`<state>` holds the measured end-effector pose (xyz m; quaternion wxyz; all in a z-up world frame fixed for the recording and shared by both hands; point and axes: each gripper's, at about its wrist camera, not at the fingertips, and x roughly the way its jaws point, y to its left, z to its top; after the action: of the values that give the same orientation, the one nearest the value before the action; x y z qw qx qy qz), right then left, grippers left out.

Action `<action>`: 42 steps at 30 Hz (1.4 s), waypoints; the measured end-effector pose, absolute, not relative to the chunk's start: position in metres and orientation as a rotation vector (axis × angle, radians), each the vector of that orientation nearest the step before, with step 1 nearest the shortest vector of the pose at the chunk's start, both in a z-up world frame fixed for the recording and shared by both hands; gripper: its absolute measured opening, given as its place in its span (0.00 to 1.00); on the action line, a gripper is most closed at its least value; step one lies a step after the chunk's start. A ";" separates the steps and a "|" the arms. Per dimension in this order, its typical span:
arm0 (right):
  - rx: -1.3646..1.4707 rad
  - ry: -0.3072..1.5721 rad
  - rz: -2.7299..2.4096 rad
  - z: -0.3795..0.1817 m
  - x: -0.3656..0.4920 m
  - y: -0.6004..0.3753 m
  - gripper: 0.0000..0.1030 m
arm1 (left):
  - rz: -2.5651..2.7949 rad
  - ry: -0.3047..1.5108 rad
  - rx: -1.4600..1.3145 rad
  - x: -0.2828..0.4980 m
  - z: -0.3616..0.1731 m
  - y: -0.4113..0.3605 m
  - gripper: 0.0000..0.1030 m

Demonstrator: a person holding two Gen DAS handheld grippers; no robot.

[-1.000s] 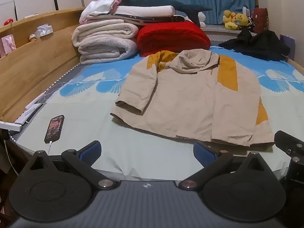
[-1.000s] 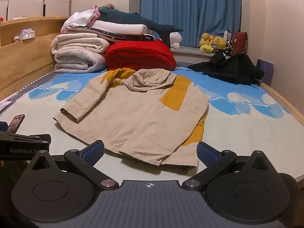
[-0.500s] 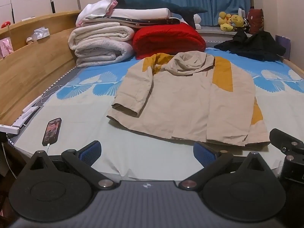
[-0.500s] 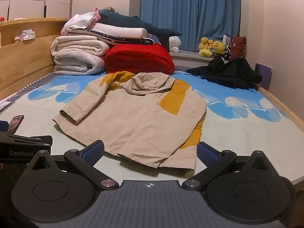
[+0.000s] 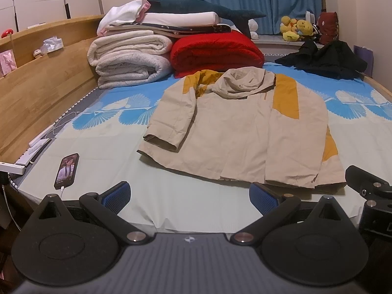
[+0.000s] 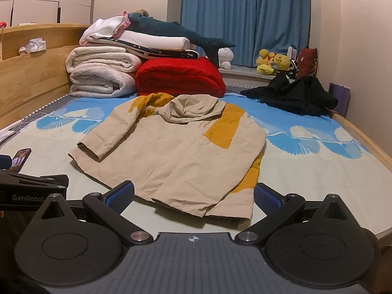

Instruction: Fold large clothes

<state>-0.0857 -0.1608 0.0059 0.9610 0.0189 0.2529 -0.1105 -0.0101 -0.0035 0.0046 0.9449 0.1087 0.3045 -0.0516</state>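
Left wrist view is showing the left hand-held gripper (image 5: 189, 194) hanging spread and empty near the bed's (image 5: 103, 147) near edge, the right hand-held gripper (image 6: 193, 193) likewise. The beige jacket (image 5: 240, 132) is lying flat, sleeves folded in; both should be pinching the hem corners evenly before folding upward.

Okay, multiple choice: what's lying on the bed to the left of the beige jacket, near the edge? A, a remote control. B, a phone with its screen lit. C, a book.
B: a phone with a lit screen and a cable plugged in lies left of the beige jacket.
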 end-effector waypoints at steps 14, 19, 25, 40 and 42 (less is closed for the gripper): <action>0.038 0.519 -0.222 0.005 -0.086 -0.160 0.99 | -0.107 0.622 0.221 -0.012 0.003 -0.005 1.00; 0.034 0.519 -0.220 0.004 -0.086 -0.158 0.99 | -0.107 0.622 0.222 -0.012 0.002 -0.005 1.00; 0.036 0.522 -0.220 0.004 -0.085 -0.158 0.99 | -0.108 0.622 0.222 -0.012 0.003 -0.005 1.00; 0.036 0.525 -0.217 0.004 -0.086 -0.158 0.99 | -0.108 0.622 0.222 -0.012 0.003 -0.004 1.00; 0.035 0.525 -0.218 0.004 -0.085 -0.158 0.99 | -0.108 0.622 0.223 -0.012 0.003 -0.004 1.00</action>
<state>-0.0855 -0.1577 0.0037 0.9597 0.0173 0.2589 -0.1075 -0.0122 -0.0044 0.0033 0.9444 0.1092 0.3054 -0.0529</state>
